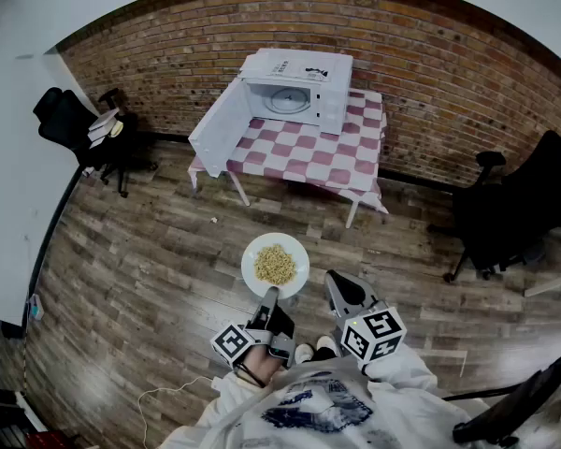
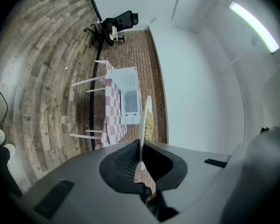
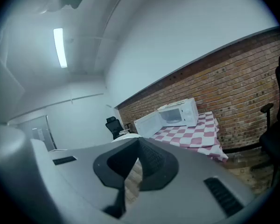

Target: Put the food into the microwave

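Note:
A white plate (image 1: 275, 266) heaped with pale yellow food (image 1: 276, 264) hangs level over the wooden floor, in front of the person. My left gripper (image 1: 268, 295) is shut on its near rim. In the left gripper view the plate (image 2: 143, 120) stands edge-on between the jaws of that gripper (image 2: 141, 147). My right gripper (image 1: 333, 279) floats just right of the plate, apart from it. Its jaws meet at the tips with nothing between them (image 3: 137, 143). The white microwave (image 1: 297, 88) stands on a red-checked table (image 1: 318, 152) at the brick wall, its door (image 1: 220, 124) swung wide open to the left.
Black office chairs stand at the far left (image 1: 70, 120) and at the right (image 1: 514, 209), and another chair's arm (image 1: 514, 408) shows at the bottom right. A thin cable (image 1: 159, 396) lies on the floor at the lower left. A white wall (image 1: 14, 176) closes the left side.

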Action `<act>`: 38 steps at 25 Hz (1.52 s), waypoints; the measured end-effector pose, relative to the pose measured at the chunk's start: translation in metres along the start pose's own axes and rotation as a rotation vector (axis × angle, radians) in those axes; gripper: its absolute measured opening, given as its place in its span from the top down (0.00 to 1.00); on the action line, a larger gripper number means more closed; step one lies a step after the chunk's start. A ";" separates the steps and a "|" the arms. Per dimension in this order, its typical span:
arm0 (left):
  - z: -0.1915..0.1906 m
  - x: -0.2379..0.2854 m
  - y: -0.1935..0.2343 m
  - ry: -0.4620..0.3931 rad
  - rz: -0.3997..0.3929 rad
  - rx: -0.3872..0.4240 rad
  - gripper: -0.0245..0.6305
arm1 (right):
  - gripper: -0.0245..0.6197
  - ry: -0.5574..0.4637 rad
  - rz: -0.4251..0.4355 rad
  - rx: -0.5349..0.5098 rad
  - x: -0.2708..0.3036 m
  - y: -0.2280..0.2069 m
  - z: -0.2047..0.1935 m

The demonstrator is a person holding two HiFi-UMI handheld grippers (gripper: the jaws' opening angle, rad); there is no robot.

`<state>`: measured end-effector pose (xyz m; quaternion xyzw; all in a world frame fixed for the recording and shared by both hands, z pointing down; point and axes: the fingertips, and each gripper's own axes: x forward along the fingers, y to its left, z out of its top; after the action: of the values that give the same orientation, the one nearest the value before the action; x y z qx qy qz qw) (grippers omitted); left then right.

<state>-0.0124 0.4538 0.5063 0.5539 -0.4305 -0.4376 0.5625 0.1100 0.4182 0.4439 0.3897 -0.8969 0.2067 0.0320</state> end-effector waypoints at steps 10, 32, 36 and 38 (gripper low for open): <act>-0.003 0.011 -0.004 -0.021 -0.014 0.031 0.94 | 0.94 -0.035 0.012 -0.032 -0.005 -0.012 0.017; -0.020 0.086 0.001 -0.069 -0.002 0.056 0.94 | 0.94 -0.033 0.056 0.011 0.023 -0.080 0.032; -0.011 0.099 -0.002 -0.074 -0.005 0.059 0.94 | 0.94 -0.025 0.065 0.021 0.038 -0.084 0.033; -0.005 0.105 0.000 -0.067 0.000 0.068 0.94 | 0.94 -0.025 0.076 0.033 0.048 -0.085 0.035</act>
<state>0.0183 0.3530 0.5059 0.5576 -0.4640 -0.4409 0.5286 0.1411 0.3199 0.4520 0.3581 -0.9079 0.2178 0.0065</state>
